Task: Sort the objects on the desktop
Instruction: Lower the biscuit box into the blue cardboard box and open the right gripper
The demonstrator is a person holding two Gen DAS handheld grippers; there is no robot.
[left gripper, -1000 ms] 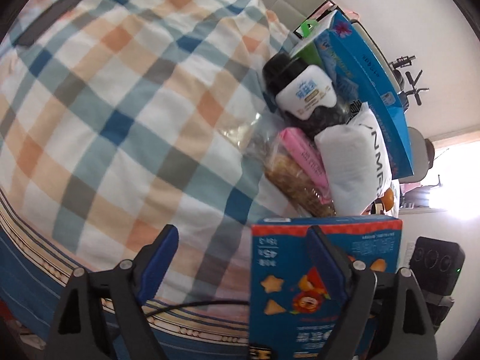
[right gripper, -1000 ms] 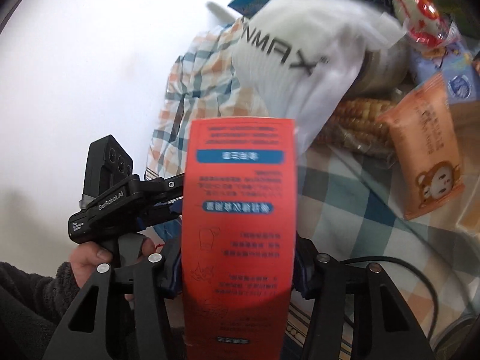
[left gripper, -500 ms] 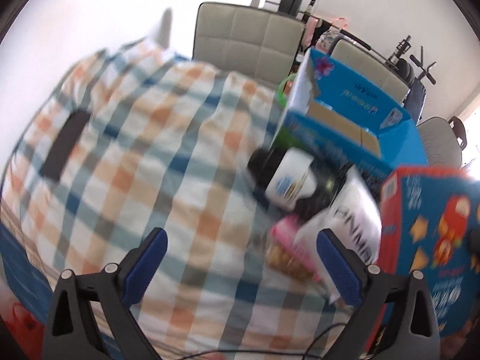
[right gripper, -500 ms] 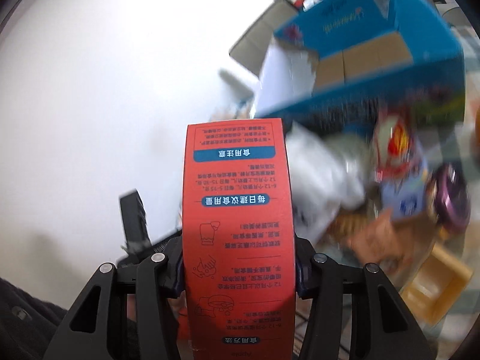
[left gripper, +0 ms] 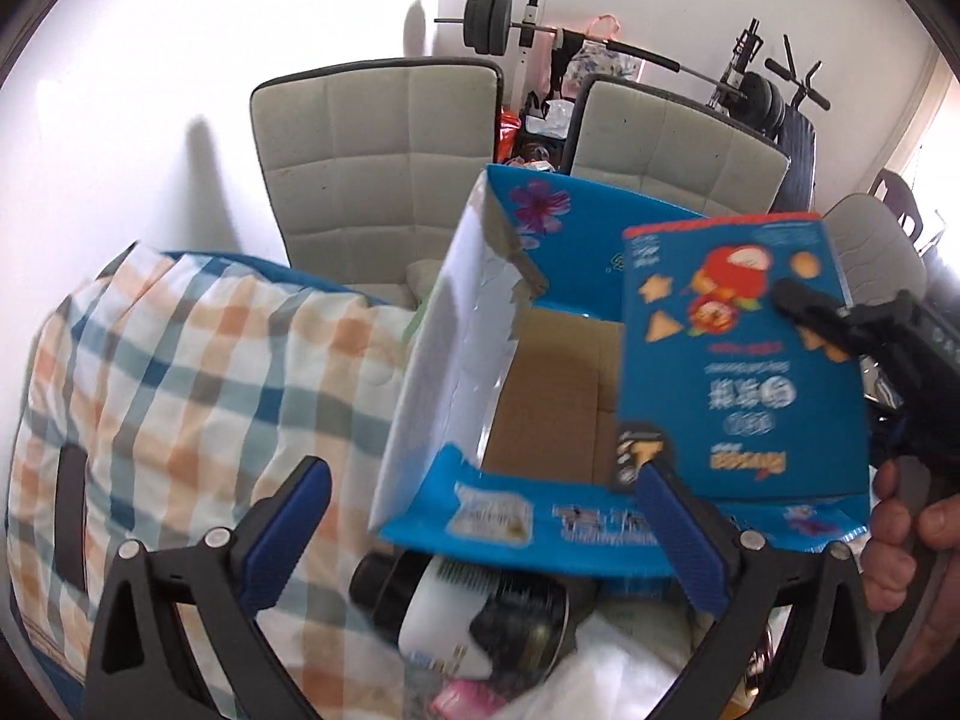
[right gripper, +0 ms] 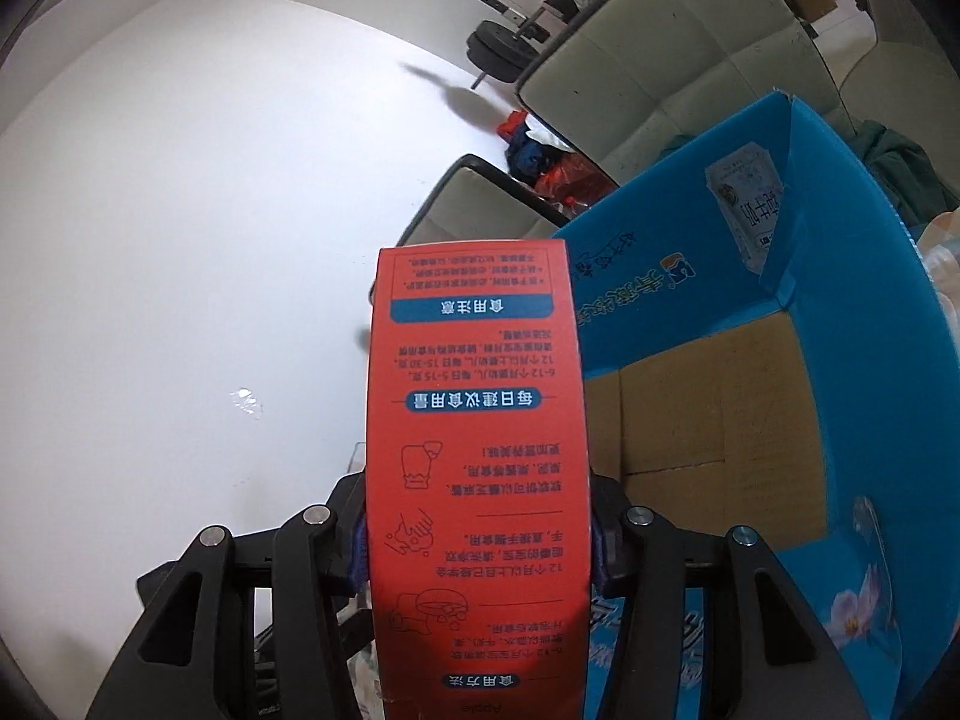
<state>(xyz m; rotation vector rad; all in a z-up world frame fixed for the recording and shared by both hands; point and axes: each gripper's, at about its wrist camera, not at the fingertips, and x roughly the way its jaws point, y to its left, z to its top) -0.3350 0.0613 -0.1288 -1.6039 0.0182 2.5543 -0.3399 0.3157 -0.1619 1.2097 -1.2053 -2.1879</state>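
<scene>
We've got the snack box [right gripper: 477,480] pinched in our right gripper [right gripper: 477,546], the fingers pressing on its two wide blue faces with the narrow red side panel facing the wrist camera. From the left wrist view the same box [left gripper: 744,354] hangs up and to the right of our left fingers, over the open blue carton [left gripper: 540,516], with the black finger of the right gripper laid across its printed face. Below and between the left fingers lie a dark jar with a white label [left gripper: 468,606] and more packets, on the checked cloth [left gripper: 198,360].

Our left gripper [left gripper: 486,534] is spread wide, nothing between its blue pads.

Now, how will this box behave? We judge it light: thin printed cardboard, probably not packed solid. Its walls should be stiff at the edges but give in the middle of the big faces, so a hard squeeze there could dent it. The glossy print looks a little slippery, and we're holding the lower end, so the long free end beyond the fingertips may swing. Nearer the middle, close to the folded edges, seems the surer hold. The carton's brown floor [right gripper: 708,420] sits right of the fingers and looks bare there.
</scene>
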